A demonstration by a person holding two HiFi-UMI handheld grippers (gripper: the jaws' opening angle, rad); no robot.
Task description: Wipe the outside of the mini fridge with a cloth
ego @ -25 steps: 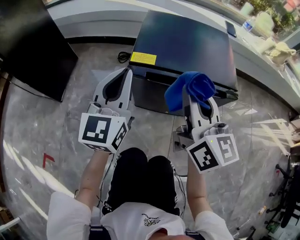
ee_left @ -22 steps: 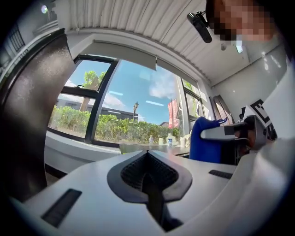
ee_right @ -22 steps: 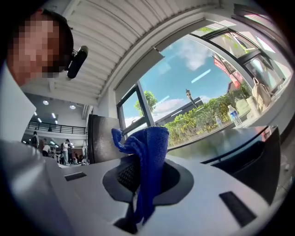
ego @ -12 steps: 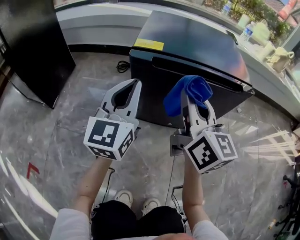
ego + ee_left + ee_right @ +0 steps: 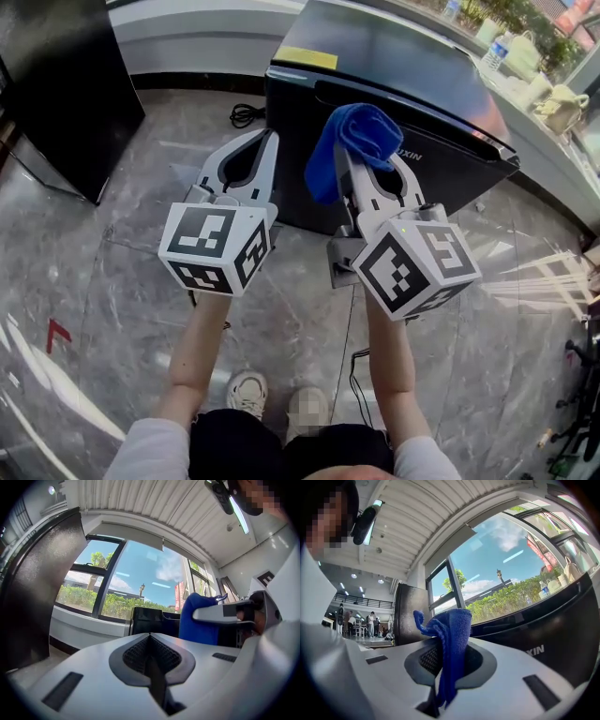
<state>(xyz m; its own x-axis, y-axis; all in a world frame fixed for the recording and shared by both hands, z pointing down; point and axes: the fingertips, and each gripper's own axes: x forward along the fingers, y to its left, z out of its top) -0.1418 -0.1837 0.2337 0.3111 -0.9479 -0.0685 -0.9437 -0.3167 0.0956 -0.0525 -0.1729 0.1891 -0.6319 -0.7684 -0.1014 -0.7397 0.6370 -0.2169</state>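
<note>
A black mini fridge [image 5: 394,84] stands on the floor ahead of me, its door front facing me; it also shows in the right gripper view as a dark front [image 5: 553,634]. My right gripper [image 5: 367,159] is shut on a blue cloth [image 5: 352,141], which bunches over its tips in front of the fridge door's upper edge. The cloth [image 5: 447,644] hangs between the jaws in the right gripper view. My left gripper [image 5: 251,155] is shut with nothing in it, level with the fridge's left front corner. In the left gripper view the cloth [image 5: 199,620] and fridge [image 5: 147,619] lie ahead.
A tall black cabinet [image 5: 56,84] stands at the left. A white window ledge [image 5: 197,37] runs behind the fridge, with bottles and a bag [image 5: 558,103] on a counter at the right. A cable [image 5: 246,114] lies on the marble floor beside the fridge.
The person has risen and stepped back; the fridge's front now shows. Both grippers stay side by side, the right still holding the cloth, now nearer the fridge's top front edge.
</note>
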